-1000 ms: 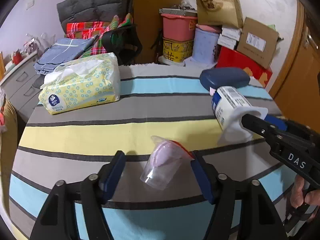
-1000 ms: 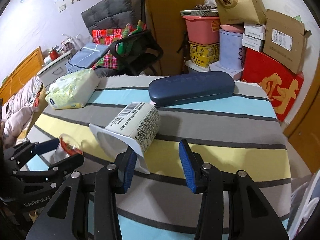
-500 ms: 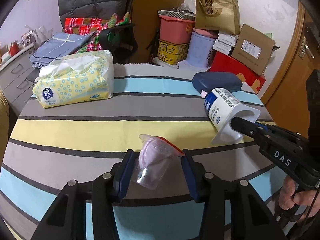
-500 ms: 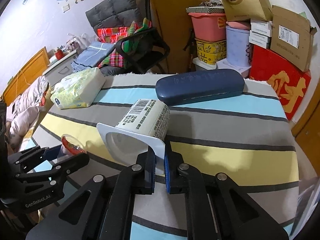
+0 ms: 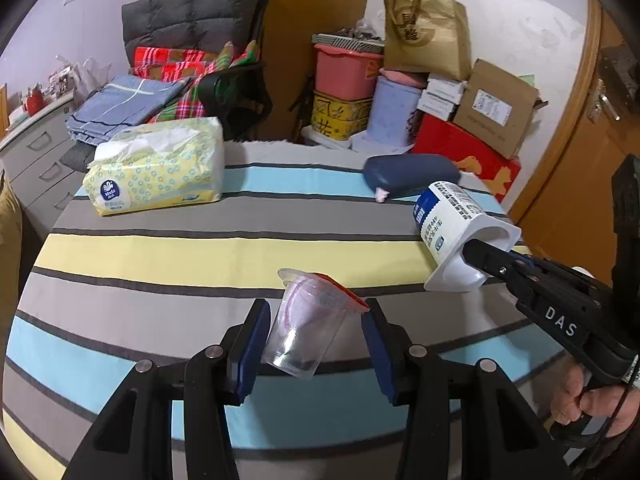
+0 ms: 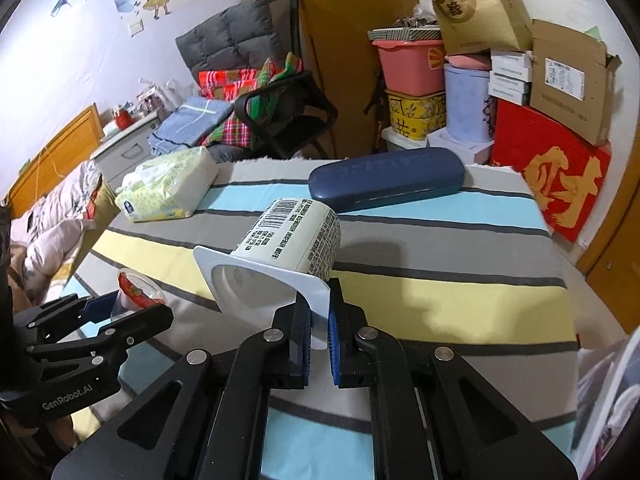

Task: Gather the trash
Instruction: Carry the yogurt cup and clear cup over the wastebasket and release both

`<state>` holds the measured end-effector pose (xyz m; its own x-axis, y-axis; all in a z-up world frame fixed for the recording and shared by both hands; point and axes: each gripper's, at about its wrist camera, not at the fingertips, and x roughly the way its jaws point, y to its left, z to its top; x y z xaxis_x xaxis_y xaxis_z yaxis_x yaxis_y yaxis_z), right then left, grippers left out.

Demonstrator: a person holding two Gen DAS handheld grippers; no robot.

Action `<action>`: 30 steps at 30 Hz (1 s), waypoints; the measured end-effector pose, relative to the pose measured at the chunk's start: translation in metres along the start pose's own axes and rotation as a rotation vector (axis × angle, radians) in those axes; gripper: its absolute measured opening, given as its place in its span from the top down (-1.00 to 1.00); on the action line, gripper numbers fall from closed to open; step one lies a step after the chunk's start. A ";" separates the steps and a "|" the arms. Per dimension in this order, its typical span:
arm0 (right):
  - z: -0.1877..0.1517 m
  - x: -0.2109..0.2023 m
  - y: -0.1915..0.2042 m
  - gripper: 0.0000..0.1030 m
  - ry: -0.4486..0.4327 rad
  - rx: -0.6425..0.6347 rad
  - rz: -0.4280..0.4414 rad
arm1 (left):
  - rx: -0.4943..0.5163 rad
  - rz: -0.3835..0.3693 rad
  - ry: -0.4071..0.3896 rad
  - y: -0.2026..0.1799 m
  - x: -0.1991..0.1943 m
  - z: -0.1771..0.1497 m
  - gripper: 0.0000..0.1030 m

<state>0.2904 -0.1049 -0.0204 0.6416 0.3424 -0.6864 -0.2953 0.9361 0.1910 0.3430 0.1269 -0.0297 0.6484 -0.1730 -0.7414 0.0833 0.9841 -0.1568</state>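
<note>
The left gripper [image 5: 314,338] was clamped on a clear cup [image 5: 306,326], its pads pressing the cup's sides. The jaws had just been closing on it, and the cup seemed lifted just clear of the striped table [image 5: 200,248]. The side grip suited a thin, slippery wall: squeezing across the body keeps the cup from rolling out. The cup's long axis ran tilted, base down toward the camera and mouth up and away, toward the tissue pack [image 5: 158,166]. A torn red lid hung at its rim.

The right gripper [image 6: 319,320] was shut on the flange of a white yogurt tub [image 6: 280,252], pinching that flat rim edge between its pads rather than spanning the wide body. That was likely the only part thin enough for a firm hold. The tub pointed base-first away from the gripper, toward the blue case [image 6: 386,178], with its open mouth facing back and down. In the left view it hung tilted, off the cloth, to the right of the cup.

Both pieces of trash looked ready to carry off. No bin showed in either view. The tissue pack and case lay farther back on the table, apart from both grippers.
</note>
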 end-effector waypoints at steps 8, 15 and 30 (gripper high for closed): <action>-0.008 -0.024 -0.008 0.86 -0.043 0.030 -0.011 | 0.030 -0.018 -0.039 -0.028 -0.026 -0.007 0.07; -0.015 -0.051 -0.018 0.86 -0.089 0.057 -0.029 | 0.063 -0.041 -0.071 -0.055 -0.049 -0.014 0.07; -0.032 -0.115 -0.054 0.86 -0.193 0.115 -0.092 | 0.176 -0.121 -0.137 -0.141 -0.095 -0.024 0.07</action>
<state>0.2095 -0.1976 0.0259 0.7889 0.2540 -0.5596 -0.1540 0.9633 0.2200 0.2515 0.0040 0.0477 0.7211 -0.2946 -0.6271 0.2892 0.9505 -0.1140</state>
